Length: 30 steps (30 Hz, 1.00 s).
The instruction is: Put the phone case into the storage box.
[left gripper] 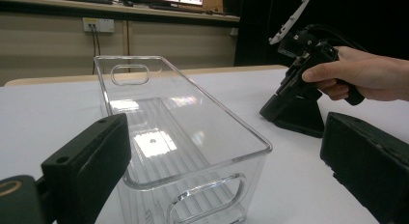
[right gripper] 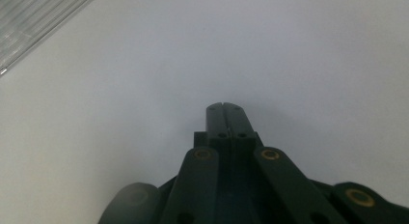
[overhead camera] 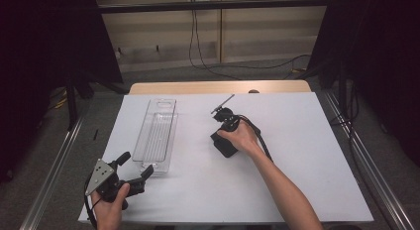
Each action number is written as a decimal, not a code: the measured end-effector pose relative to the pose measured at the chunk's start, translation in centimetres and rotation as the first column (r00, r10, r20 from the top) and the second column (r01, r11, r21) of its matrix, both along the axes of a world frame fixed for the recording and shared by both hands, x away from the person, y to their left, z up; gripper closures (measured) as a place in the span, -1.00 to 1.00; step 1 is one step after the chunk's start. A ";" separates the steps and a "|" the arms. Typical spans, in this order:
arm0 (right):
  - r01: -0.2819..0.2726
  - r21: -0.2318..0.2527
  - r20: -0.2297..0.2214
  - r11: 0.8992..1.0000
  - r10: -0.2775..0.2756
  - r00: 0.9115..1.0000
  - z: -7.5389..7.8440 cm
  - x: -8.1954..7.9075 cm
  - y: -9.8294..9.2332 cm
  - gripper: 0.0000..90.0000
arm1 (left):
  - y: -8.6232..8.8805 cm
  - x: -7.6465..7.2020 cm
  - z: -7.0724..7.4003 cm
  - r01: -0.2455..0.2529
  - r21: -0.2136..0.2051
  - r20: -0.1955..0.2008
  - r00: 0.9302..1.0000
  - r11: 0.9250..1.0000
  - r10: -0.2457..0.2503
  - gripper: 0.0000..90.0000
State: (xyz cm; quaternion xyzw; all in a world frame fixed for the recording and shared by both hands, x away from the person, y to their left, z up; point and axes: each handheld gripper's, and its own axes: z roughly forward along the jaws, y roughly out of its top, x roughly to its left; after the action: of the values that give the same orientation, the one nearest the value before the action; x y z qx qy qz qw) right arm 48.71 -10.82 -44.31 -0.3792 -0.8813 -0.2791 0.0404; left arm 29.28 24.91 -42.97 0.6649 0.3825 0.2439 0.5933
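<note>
My left gripper (overhead camera: 134,166) sits at about 7 o'clock on the white table (overhead camera: 307,155), held in my left hand (overhead camera: 110,206), its 2 jaws spread wide apart and pointing toward 1 o'clock at the near end of the clear plastic bin (overhead camera: 157,136). In the left gripper view the 2 black jaws stand far apart at the bottom corners with nothing between them, and the bin (left gripper: 193,137) lies just ahead, empty, with an oval handle cutout in each end wall and a ribbed floor. The bin is long and narrow, lying left of the table's centre and running from about 7 toward 12 o'clock. My right gripper (overhead camera: 225,145) is near the table's centre, well apart from the bin at its 3 o'clock side, tipped nose-down so its tip rests on the white surface, with my right hand (overhead camera: 242,137) wrapped around the handle. In the right gripper view its 2 jaws are pressed together, holding nothing, over bare tabletop (right gripper: 308,55), with a ribbed corner of the bin (right gripper: 38,16) at 10 o'clock.
</note>
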 end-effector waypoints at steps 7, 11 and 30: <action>-0.003 0.015 -0.003 1.000 0.003 1.000 -0.1 -0.6 -0.5 1.00 | 0.0 0.0 0.0 0.000 0.001 0.000 1.000 1.000 0.000 -0.91; -0.003 0.016 -0.006 1.000 0.003 1.000 -0.1 -0.9 -0.9 1.00 | 0.0 0.0 0.0 -0.001 -0.001 0.001 1.000 1.000 0.001 -0.91; -0.019 0.018 -0.004 1.000 0.020 1.000 0.0 -2.7 -2.5 1.00 | -0.1 0.2 -0.1 -0.004 0.001 -0.001 1.000 1.000 0.004 -0.91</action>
State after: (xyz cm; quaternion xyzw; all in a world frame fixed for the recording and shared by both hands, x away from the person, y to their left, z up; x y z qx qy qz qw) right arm 46.04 -13.28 -44.33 -0.3707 -0.8823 -0.2859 0.0482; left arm 29.50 24.84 -43.05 0.6646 0.3840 0.2449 0.5924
